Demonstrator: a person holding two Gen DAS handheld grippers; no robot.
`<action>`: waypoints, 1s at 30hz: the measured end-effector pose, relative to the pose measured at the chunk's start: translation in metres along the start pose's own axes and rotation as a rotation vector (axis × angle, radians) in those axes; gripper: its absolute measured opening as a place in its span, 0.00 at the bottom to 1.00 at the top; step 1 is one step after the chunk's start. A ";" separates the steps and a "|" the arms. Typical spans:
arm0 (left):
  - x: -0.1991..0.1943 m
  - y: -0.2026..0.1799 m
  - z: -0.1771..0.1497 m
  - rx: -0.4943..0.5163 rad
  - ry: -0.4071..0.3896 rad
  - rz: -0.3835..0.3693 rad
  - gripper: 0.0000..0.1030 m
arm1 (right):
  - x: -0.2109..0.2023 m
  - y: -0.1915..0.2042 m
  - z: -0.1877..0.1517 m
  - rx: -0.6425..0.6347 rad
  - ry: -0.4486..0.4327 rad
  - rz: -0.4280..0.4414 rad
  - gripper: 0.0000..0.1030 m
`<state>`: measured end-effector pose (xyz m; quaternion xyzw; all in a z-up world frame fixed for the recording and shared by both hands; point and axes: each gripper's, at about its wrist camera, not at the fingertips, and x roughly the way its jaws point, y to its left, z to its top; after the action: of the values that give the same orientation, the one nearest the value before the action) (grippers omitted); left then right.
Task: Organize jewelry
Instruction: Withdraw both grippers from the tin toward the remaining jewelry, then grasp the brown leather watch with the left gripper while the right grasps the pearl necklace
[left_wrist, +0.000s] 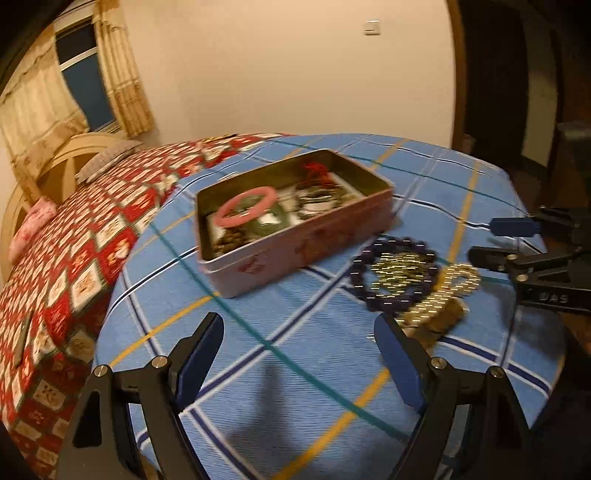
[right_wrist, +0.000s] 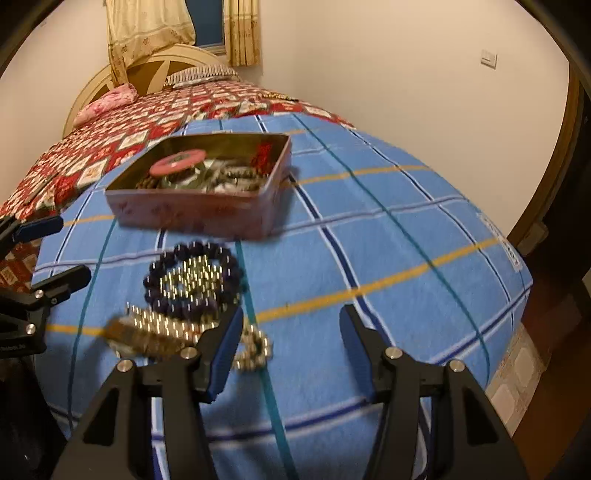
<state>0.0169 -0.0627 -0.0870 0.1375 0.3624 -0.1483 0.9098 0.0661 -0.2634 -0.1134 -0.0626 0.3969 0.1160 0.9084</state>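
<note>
An open pink tin box (left_wrist: 295, 247) (right_wrist: 192, 214) sits on the blue plaid cloth and holds a pink bangle (left_wrist: 245, 206) (right_wrist: 177, 161), a red tassel piece (left_wrist: 316, 173) and other jewelry. A dark purple bead bracelet (left_wrist: 395, 275) (right_wrist: 192, 280) lies in front of it with a shiny metal chain (left_wrist: 397, 273) (right_wrist: 192, 282) inside it. A gold-and-metal piece (left_wrist: 439, 306) (right_wrist: 155, 332) lies beside them. My left gripper (left_wrist: 299, 332) is open and empty above the cloth. My right gripper (right_wrist: 291, 321) (left_wrist: 484, 240) is open and empty, just right of the loose jewelry.
The blue plaid cloth (right_wrist: 369, 229) covers the foot of a bed with a red patterned quilt (left_wrist: 74, 258) (right_wrist: 129, 122). A pink pillow (right_wrist: 107, 103) and headboard are at the far end. A wall runs along the far side; a dark doorway (left_wrist: 517, 74) is at right.
</note>
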 end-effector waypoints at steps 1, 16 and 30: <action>-0.002 -0.005 0.001 0.013 -0.005 -0.016 0.81 | -0.001 -0.001 -0.002 0.002 0.000 -0.006 0.55; 0.032 -0.027 -0.003 0.035 0.103 -0.125 0.81 | 0.007 -0.003 -0.016 0.030 0.007 -0.022 0.59; 0.054 0.023 -0.002 -0.161 0.152 -0.120 0.63 | 0.010 0.005 -0.015 0.015 0.001 -0.020 0.62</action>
<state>0.0616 -0.0502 -0.1232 0.0529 0.4485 -0.1622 0.8774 0.0608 -0.2598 -0.1307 -0.0598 0.3974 0.1041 0.9098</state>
